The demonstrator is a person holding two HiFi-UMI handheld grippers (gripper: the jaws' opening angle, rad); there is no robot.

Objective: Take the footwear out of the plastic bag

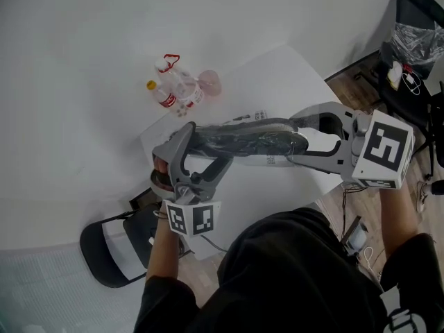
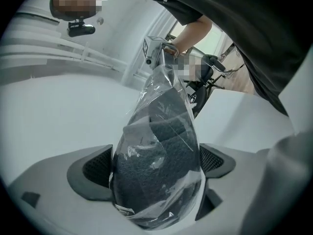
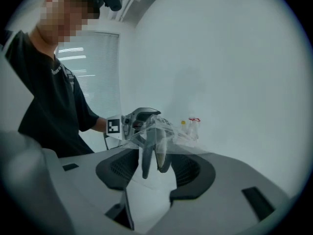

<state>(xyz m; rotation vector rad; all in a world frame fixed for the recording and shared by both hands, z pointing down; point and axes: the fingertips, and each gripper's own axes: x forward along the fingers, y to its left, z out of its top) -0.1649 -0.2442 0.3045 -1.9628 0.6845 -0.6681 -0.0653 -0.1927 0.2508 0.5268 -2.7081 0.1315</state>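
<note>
The plastic bag (image 1: pixel 258 146) hangs stretched out sideways between the two claws, lifted above the white worktop (image 1: pixel 277 75). The dark footwear (image 1: pixel 229 139) is still inside it, lying lengthwise.

The left claw (image 1: pixel 182 144) is closed on one end of the bag. In the left gripper view its jaws press on both sides of the clear plastic, with the dark, fuzzy footwear (image 2: pixel 161 146) filling the space between them. The right claw (image 1: pixel 313 144) grips the other end, where a white part shows through the plastic. In the right gripper view the bag (image 3: pixel 171 131) runs away from the jaws toward the left claw (image 3: pixel 139 121), and the footwear (image 3: pixel 146 155) is seen end-on.

At the far side of the worktop, well apart from the bag, a few clear bottles (image 1: pixel 173 89) stand together. A dark chair (image 1: pixel 111 248) stands beside the worktop on the person's left.
</note>
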